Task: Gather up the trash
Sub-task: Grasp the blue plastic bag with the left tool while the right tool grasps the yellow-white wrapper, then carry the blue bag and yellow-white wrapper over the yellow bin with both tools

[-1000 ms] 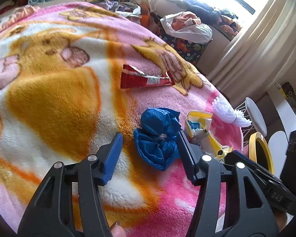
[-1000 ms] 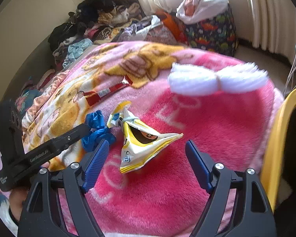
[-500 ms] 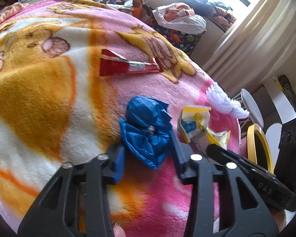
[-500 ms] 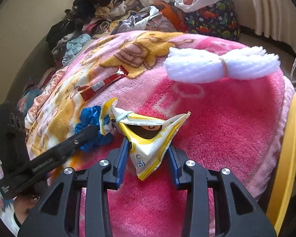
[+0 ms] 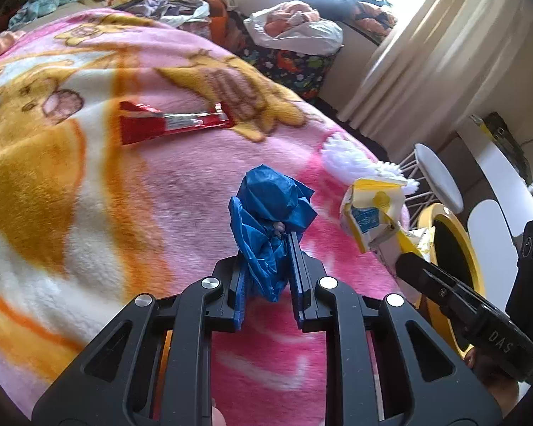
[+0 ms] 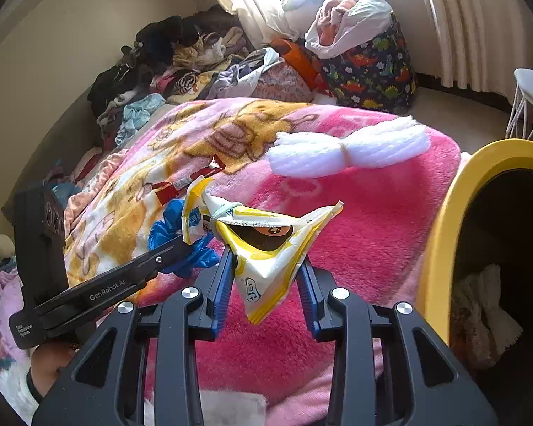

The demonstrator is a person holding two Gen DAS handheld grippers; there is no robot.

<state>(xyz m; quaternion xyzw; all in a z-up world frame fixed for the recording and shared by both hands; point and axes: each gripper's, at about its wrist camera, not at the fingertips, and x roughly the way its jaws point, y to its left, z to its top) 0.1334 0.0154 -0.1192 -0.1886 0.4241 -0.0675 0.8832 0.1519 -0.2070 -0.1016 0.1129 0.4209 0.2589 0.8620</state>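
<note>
Standing beside the bed [image 6: 355, 220], a yellow bin [image 6: 444, 234] holds crumpled trash. The left hand-held gripper [image 5: 268, 248], jaws closing, pinches a blue bag [image 5: 270, 209]. The right hand-held gripper [image 6: 266, 259] pinches a yellow wrapper [image 6: 266, 248].

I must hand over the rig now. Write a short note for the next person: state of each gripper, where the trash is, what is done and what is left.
Left gripper: jaws closing on the crumpled blue plastic bag, pads already on it.
Right gripper: shut on the yellow-and-white snack wrapper, held above the pink blanket.
Still lying on the blanket: red wrapper and white foam bundle.
Yellow bin stands at the right side of the bed, something already inside.
Done: two pieces gripped. Left: drop both in the bin, probably, then collect the red wrapper and the foam bundle.
</note>
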